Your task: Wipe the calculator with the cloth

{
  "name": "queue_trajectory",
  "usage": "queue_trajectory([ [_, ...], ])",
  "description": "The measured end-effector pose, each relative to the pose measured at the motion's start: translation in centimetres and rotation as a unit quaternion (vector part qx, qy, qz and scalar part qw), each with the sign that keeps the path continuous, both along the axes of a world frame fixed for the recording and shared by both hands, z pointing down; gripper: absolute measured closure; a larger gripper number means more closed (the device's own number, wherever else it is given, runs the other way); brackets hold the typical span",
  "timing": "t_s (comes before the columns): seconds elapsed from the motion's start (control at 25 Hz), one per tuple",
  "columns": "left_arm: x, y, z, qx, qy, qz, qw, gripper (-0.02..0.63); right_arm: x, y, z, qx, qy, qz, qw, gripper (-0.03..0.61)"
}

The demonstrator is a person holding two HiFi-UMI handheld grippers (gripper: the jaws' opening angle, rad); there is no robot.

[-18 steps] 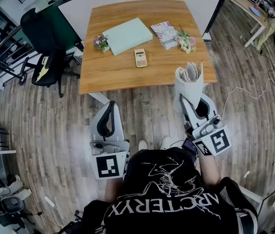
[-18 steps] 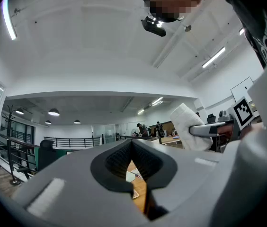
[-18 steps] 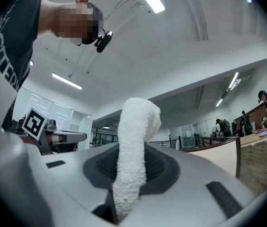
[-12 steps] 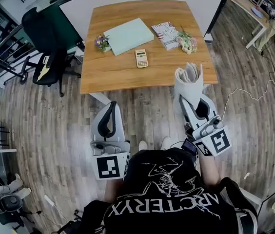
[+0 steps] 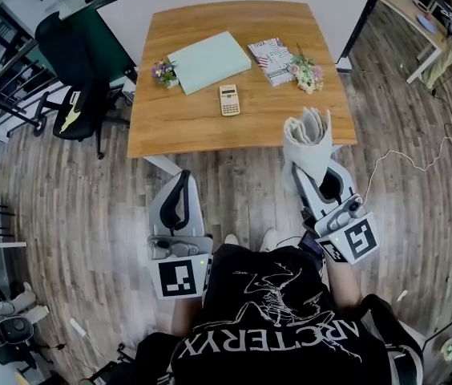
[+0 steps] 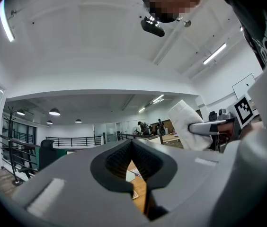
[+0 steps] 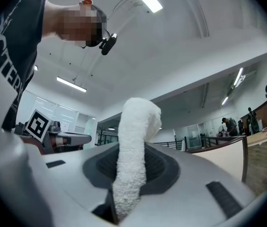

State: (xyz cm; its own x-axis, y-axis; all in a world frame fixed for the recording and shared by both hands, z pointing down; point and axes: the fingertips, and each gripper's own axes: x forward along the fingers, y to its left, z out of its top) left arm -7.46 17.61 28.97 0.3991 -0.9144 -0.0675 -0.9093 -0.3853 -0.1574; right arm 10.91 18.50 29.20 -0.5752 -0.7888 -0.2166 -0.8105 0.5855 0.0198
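Observation:
The small beige calculator lies flat near the middle of the wooden table. My right gripper is held low over the floor just short of the table's near right edge, shut on a rolled white cloth that sticks up out of its jaws. In the right gripper view the cloth stands clamped between the pads. My left gripper hangs over the floor to the left, shut with nothing in it; through a thin slit in its jaws a bit of table shows. Neither gripper is near the calculator.
On the table lie a pale green pad, a stack of magazines and two small flower pots. A black office chair stands left of the table. A white cable trails on the wood floor at right.
Almost nothing differs: the head view has shifted slightly, and both grippers keep their pose, the right one still holding the cloth.

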Motion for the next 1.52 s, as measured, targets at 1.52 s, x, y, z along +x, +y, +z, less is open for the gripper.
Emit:
queue_trajectory([
  [1.52,-4.4,-34.9,2.7,-0.051,0.008,0.029,0.9983,0.604,-3.9,-34.7,0.8,-0.029,0.032,0.036,0.998,0.485],
])
